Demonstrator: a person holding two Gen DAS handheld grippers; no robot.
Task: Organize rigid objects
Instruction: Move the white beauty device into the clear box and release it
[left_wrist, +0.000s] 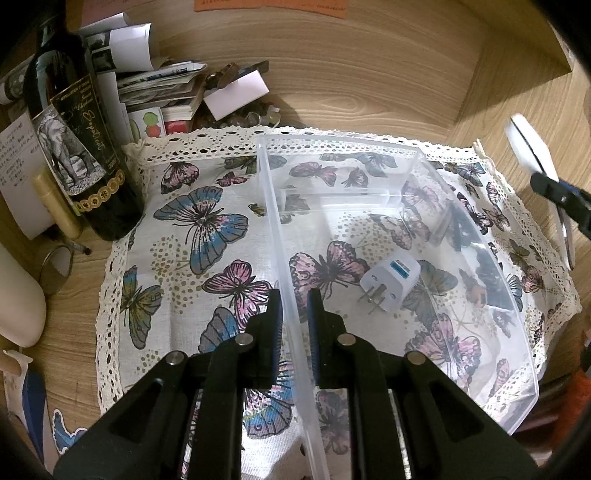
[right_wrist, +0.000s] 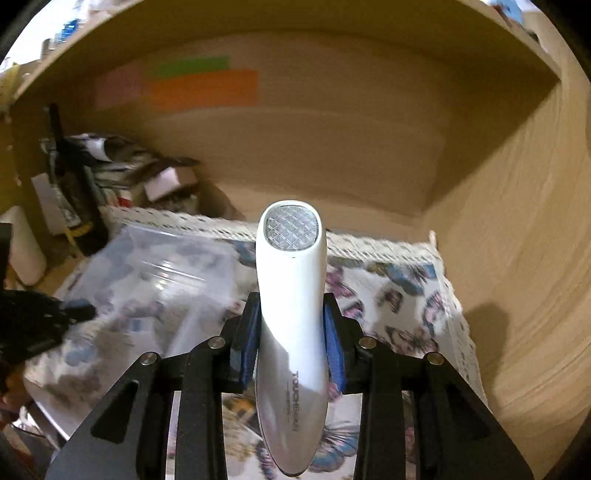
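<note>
A clear plastic bin (left_wrist: 480, 236) sits on a butterfly cloth (left_wrist: 192, 236). A white plug adapter (left_wrist: 391, 282) lies inside it. My left gripper (left_wrist: 294, 302) straddles the bin's left wall, one finger on each side, closed on it. My right gripper (right_wrist: 291, 317) is shut on a white handheld device (right_wrist: 291, 295) with a faceted round head, held in the air to the right of the bin (right_wrist: 147, 266). The device and right gripper also show in the left wrist view (left_wrist: 532, 155) at the far right.
A dark wine bottle (left_wrist: 74, 147) stands at the cloth's left edge, with a small tube (left_wrist: 55, 203) and a ring (left_wrist: 55, 262) beside it. Stacked papers and small clutter (left_wrist: 166, 92) lie behind. Wooden shelf walls (right_wrist: 498, 221) enclose the back and right.
</note>
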